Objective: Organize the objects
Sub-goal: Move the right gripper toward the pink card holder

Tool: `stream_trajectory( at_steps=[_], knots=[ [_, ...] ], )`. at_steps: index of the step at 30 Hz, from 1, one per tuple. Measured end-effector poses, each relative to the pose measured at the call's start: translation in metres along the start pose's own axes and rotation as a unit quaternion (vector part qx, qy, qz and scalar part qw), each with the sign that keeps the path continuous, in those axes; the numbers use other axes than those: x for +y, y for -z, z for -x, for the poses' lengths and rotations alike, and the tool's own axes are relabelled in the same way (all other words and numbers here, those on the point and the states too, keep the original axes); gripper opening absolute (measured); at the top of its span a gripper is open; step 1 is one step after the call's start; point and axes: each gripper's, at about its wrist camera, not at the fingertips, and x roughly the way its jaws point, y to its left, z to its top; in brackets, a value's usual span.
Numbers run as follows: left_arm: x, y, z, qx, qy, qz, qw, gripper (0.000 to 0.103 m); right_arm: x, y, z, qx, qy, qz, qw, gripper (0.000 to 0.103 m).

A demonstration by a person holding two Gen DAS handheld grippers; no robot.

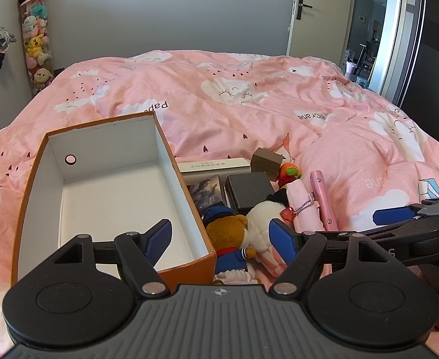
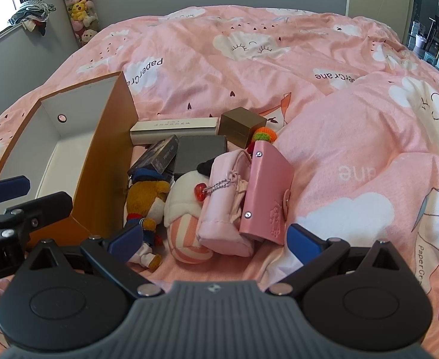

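Note:
An empty orange box with a white inside point(image 1: 114, 197) lies on the pink bed; it also shows in the right wrist view point(image 2: 99, 161). Right of it lies a pile: a brown bear doll point(image 2: 147, 200), a white plush point(image 2: 183, 203), a pink pouch point(image 2: 225, 197), a pink card holder point(image 2: 267, 191), a black box point(image 2: 201, 152), a gold box point(image 2: 241, 125), a long white box point(image 2: 174, 128) and a dark picture box point(image 2: 159, 155). My left gripper point(image 1: 220, 239) is open over the box's near right corner. My right gripper point(image 2: 215, 237) is open just before the pile.
The pink quilt point(image 1: 219, 95) covers the whole bed, with a raised fold point(image 2: 369, 137) right of the pile. A tube of plush toys point(image 1: 36, 39) stands by the far wall. A door point(image 1: 318, 12) stands open at the back right.

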Motion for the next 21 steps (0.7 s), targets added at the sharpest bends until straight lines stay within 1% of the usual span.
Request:
stream_trajectory(
  at_steps=[8, 13, 14, 16, 17, 18, 20, 21],
  knots=[
    [-0.002, 0.002, -0.002, 0.002, 0.006, -0.001, 1.0000, 0.087, -0.001, -0.001, 0.000, 0.005, -0.002, -0.002, 1.000, 0.102],
    [-0.003, 0.001, -0.003, 0.008, 0.006, -0.003, 0.9999, 0.082, -0.003, -0.002, 0.000, 0.009, -0.005, -0.008, 1.000, 0.102],
    [-0.003, 0.001, -0.003, 0.011, 0.006, -0.003, 0.9999, 0.080, -0.004, -0.002, -0.001, 0.011, -0.006, -0.010, 1.000, 0.102],
    [-0.003, 0.001, -0.006, 0.019, 0.018, -0.002, 0.9997, 0.070, -0.007, -0.001, -0.001, 0.012, -0.002, -0.013, 1.000, 0.102],
    [-0.003, 0.001, -0.007, 0.024, 0.028, -0.004, 0.9993, 0.060, -0.008, -0.002, -0.002, 0.012, -0.001, -0.017, 1.000, 0.102],
    [-0.003, 0.000, -0.009, 0.029, 0.035, -0.007, 0.9990, 0.057, -0.011, -0.002, -0.002, 0.014, 0.000, -0.020, 1.000, 0.102],
    [-0.006, -0.002, -0.011, 0.029, 0.037, -0.013, 0.9988, 0.056, -0.016, -0.004, -0.005, 0.016, 0.006, -0.027, 0.999, 0.101],
    [-0.007, -0.003, -0.012, 0.032, 0.041, -0.018, 0.9985, 0.055, -0.019, -0.004, -0.005, 0.015, 0.011, -0.030, 0.999, 0.097]
  ],
)
